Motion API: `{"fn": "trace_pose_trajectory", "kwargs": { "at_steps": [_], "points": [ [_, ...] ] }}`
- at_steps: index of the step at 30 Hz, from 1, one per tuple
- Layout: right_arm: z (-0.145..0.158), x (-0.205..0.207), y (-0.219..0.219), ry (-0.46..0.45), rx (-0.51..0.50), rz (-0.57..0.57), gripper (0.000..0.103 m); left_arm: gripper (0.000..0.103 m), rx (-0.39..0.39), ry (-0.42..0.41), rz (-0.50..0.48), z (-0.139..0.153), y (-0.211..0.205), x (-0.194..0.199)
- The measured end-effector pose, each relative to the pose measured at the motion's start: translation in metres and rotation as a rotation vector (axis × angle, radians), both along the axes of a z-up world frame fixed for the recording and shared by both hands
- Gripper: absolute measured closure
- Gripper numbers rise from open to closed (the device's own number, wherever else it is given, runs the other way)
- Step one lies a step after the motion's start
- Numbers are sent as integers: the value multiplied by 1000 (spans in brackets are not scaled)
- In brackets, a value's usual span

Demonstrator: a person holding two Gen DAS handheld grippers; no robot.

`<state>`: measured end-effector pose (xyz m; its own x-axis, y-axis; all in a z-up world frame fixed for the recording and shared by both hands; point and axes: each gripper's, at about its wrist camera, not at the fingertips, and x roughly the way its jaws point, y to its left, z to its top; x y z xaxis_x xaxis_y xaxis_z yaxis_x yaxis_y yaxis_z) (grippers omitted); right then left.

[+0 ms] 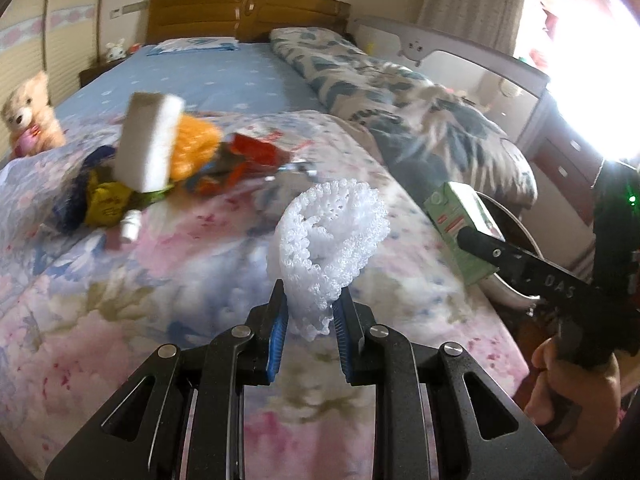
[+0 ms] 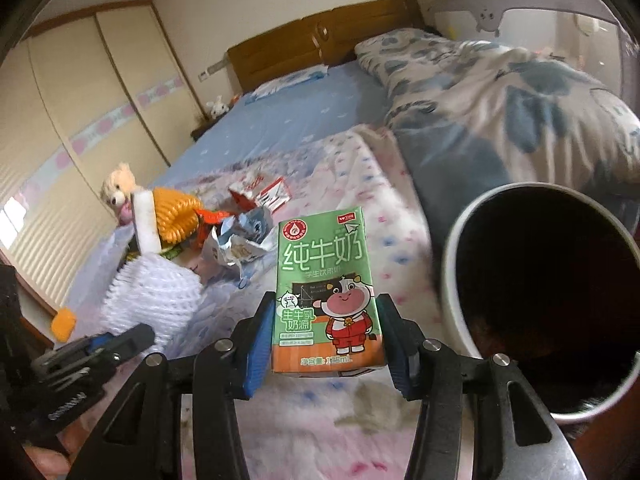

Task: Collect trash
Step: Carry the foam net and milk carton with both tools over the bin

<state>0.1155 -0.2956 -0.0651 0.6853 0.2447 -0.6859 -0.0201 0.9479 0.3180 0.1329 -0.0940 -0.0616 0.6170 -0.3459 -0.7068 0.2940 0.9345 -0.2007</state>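
Clearly gripped between the blue pads of the left gripper: a white foam net, raised above the flowered quilt and standing up from the narrow jaws. Held beside it, lower right in the left view, the right gripper, carried by a hand and tilted down toward the bed. Clamped there from both sides: a green milk carton, upright, pads pressing on its lower edges. Printed on the carton: large white Chinese characters, a cartoon cow in red clothes, and "125mL" at the bottom. Stamped on the right gripper's finger, letters like "DAS". Shown only by the right view: the dark open mouth of a white bin, just beside the carton on the right. Shown more fully by the left view: the trash pile farther up the quilt, with a white block, an orange net and crumpled wrappers, and a teddy bear at the left edge.
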Motion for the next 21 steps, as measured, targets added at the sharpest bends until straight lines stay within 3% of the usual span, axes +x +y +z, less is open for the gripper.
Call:
{"fn": "trace_pose_trajectory", "kwargs": {
  "at_steps": [21],
  "points": [
    [15, -55, -98, -19, 45, -198, 53, 83, 32, 1, -204, 11, -97, -15]
  ]
}}
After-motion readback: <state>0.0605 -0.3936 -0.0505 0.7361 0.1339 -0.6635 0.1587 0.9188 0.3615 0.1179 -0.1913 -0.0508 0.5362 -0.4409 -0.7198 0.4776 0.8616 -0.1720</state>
